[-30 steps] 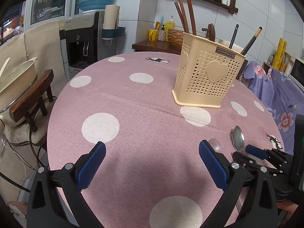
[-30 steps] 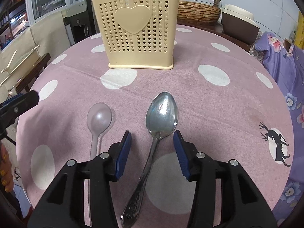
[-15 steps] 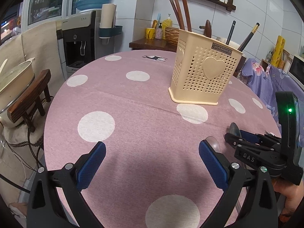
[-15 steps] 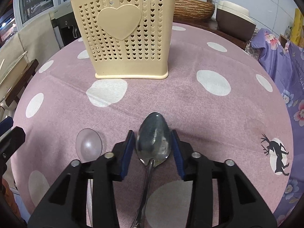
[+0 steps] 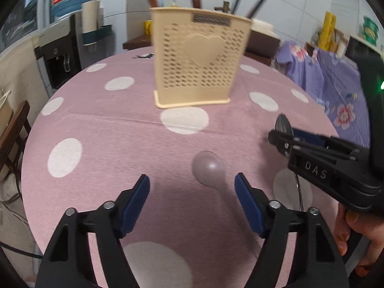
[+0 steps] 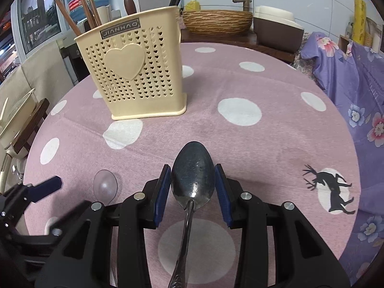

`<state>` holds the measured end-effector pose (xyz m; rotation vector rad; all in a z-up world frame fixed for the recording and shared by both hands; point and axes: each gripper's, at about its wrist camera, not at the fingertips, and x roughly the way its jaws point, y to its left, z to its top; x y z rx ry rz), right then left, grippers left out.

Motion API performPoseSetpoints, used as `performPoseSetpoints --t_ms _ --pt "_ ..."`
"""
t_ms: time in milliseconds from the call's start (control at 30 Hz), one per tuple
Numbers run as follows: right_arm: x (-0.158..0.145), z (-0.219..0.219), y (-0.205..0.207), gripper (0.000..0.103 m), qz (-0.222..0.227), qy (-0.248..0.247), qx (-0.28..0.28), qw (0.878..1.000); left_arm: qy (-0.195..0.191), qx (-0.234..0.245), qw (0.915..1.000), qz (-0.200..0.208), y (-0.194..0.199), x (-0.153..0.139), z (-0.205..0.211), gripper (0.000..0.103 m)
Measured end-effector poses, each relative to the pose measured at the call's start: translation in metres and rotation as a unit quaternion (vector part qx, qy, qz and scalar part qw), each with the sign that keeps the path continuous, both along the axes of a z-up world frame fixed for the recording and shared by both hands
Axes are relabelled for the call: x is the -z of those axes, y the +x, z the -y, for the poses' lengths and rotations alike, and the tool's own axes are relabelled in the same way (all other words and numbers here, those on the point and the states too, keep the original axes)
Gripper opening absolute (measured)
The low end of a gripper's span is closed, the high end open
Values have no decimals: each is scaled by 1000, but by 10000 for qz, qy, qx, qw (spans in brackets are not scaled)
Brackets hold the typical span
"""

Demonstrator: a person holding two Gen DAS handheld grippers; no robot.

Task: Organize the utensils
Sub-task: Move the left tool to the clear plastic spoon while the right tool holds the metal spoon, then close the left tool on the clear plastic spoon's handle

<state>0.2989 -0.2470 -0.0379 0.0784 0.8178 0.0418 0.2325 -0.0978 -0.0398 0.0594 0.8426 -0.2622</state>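
A metal spoon (image 6: pixel 193 175) sits between the pads of my right gripper (image 6: pixel 193 192), which is shut on its bowl; the handle runs back under the gripper. In the left wrist view the right gripper (image 5: pixel 285 134) shows at the right with the spoon tip (image 5: pixel 283 123) poking out. A clear plastic spoon (image 5: pixel 209 168) lies on the pink dotted tablecloth, just ahead of my open, empty left gripper (image 5: pixel 192 192); it also shows in the right wrist view (image 6: pixel 105 184). A cream perforated utensil holder (image 5: pixel 199 57) stands beyond, also in the right wrist view (image 6: pixel 130 72), with chopsticks in it.
The round table's edge (image 5: pixel 31 129) drops off at the left beside a wooden chair (image 5: pixel 12 129). A purple flowered cloth (image 6: pixel 355 79) lies to the right. A wicker basket (image 6: pixel 216 21) and a counter stand behind the table. A water dispenser (image 5: pixel 60 48) stands at the back left.
My right gripper has closed on the metal spoon's bowl and risen. My left gripper has swung right, so the clear spoon now lies between its open fingers.
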Motion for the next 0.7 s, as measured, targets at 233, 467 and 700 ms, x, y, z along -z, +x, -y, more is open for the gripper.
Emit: performPoseSetpoints --t_ms 233,467,700 --pt "-3 8 -8 38 73 -16 57 10000 123 11 9995 -279 5 14 23 54" --pt "-1 11 -10 38 76 23 66 9999 178 -146 9995 -223 16 16 29 42" --pt "-1 9 -10 38 84 25 46 10000 24 -190 9995 -242 27 15 27 36"
